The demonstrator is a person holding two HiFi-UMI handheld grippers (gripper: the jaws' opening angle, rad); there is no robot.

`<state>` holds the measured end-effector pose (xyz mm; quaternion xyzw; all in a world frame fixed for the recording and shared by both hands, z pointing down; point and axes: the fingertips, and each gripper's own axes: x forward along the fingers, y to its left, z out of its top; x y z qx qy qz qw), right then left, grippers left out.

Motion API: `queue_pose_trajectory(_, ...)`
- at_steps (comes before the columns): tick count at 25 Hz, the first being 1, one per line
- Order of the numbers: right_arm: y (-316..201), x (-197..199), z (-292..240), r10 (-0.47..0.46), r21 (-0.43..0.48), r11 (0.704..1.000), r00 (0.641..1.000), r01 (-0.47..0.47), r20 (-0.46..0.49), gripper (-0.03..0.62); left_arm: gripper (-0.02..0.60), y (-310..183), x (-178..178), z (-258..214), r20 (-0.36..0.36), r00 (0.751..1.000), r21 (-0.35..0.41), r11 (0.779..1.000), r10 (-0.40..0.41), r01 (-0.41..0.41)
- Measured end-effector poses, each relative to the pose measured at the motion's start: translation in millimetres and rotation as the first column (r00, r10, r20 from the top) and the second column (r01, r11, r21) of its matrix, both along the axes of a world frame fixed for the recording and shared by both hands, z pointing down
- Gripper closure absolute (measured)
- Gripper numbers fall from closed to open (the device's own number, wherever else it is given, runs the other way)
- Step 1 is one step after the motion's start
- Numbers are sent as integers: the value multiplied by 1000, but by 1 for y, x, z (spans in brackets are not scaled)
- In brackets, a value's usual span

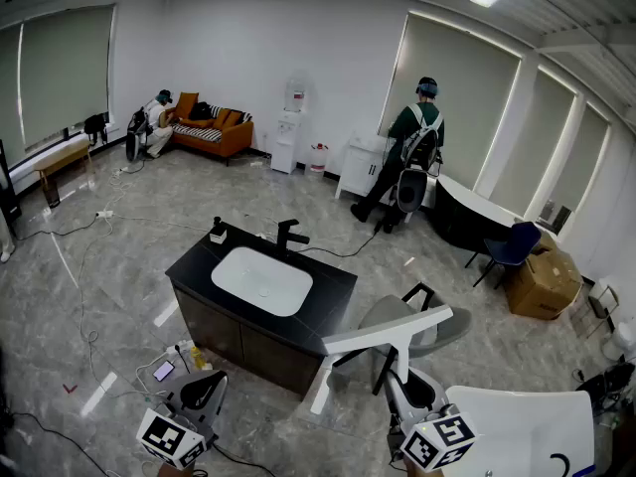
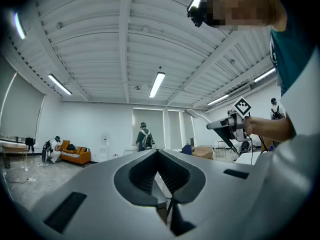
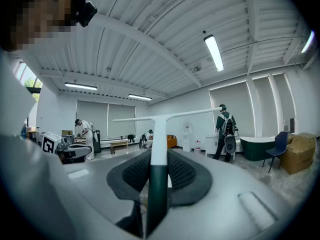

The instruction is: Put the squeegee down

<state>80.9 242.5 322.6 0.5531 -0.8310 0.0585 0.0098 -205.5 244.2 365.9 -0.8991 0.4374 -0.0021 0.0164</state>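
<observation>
The squeegee (image 1: 386, 332) has a long white blade and a white shaft that turns dark green at the handle. My right gripper (image 1: 402, 391) is shut on that handle, and the blade stands crosswise above the jaws, as the right gripper view shows for the squeegee (image 3: 159, 134) and the gripper (image 3: 159, 156). It hangs in the air in front of the black sink cabinet (image 1: 199, 261), to the right of it. My left gripper (image 1: 204, 391) is low at the left, level and apart from the squeegee. Its jaws (image 2: 158, 153) meet at the tips with nothing between them.
The cabinet holds a white basin (image 1: 261, 279) and a black faucet (image 1: 288, 235). A grey chair (image 1: 429, 328) stands just behind the squeegee, and a white table (image 1: 517, 425) is at the bottom right. Cables and a phone (image 1: 164, 371) lie on the floor by the cabinet. A person (image 1: 412, 147) stands far back.
</observation>
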Motion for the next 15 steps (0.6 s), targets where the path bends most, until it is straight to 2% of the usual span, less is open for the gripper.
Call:
queue_pose_trajectory(8, 0, -16, 0, -2, 0, 1000, 1000, 2, 8, 496, 577, 1, -15, -1, -4, 1000, 2, 1000, -3, 3)
queue_pose_trajectory(15, -5, -12, 0, -13, -7, 1000, 1000, 13, 26, 496, 577, -3, -6, 0, -12, 1000, 1, 1000, 2, -2)
